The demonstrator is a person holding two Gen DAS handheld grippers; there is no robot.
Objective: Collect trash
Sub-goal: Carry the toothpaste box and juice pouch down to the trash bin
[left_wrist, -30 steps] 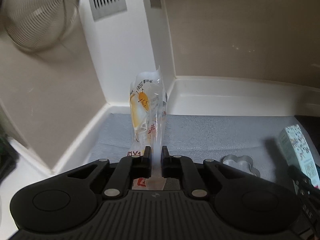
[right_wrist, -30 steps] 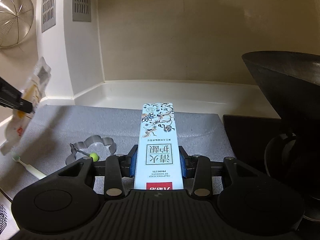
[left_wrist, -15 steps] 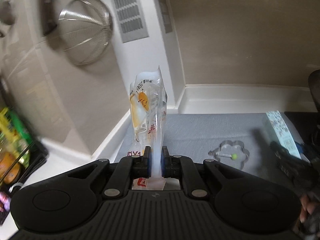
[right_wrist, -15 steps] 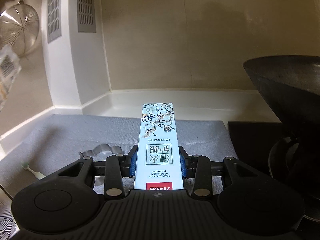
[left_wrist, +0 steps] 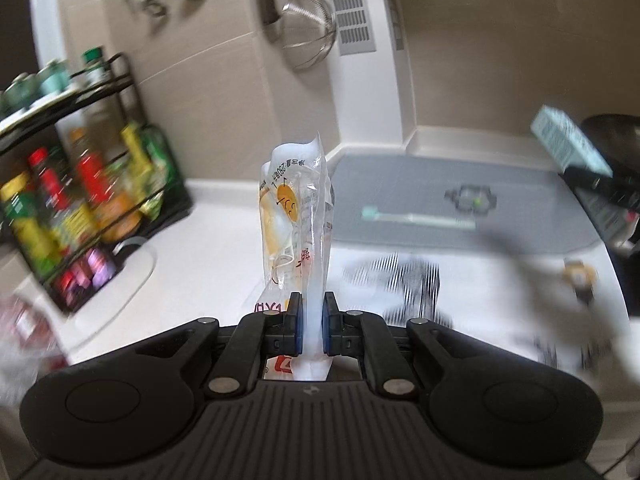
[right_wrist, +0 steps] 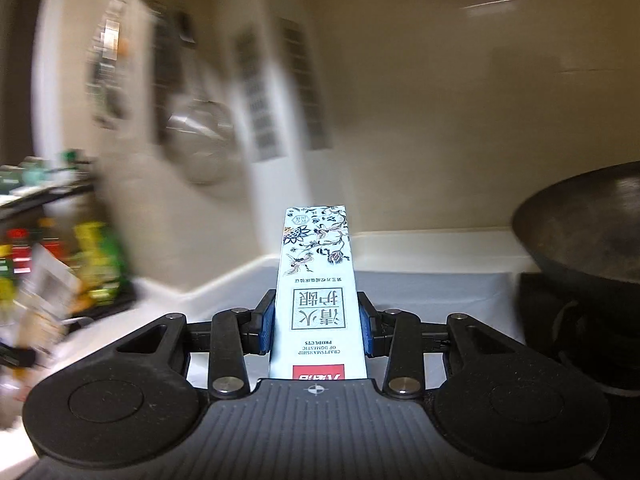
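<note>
The left gripper pinched a clear wrapper upright above the white counter. The right gripper clamped a carton. Beyond lay a grey mat, a toothbrush, and tiled wall.

Black wire rack of bottles standing at far left on the white tabletop. Steel strainer hanging on the wall. Grey mat lying far right, carrying a toothbrush and flower-shaped metal ring. Dark wok sitting at right.
</note>
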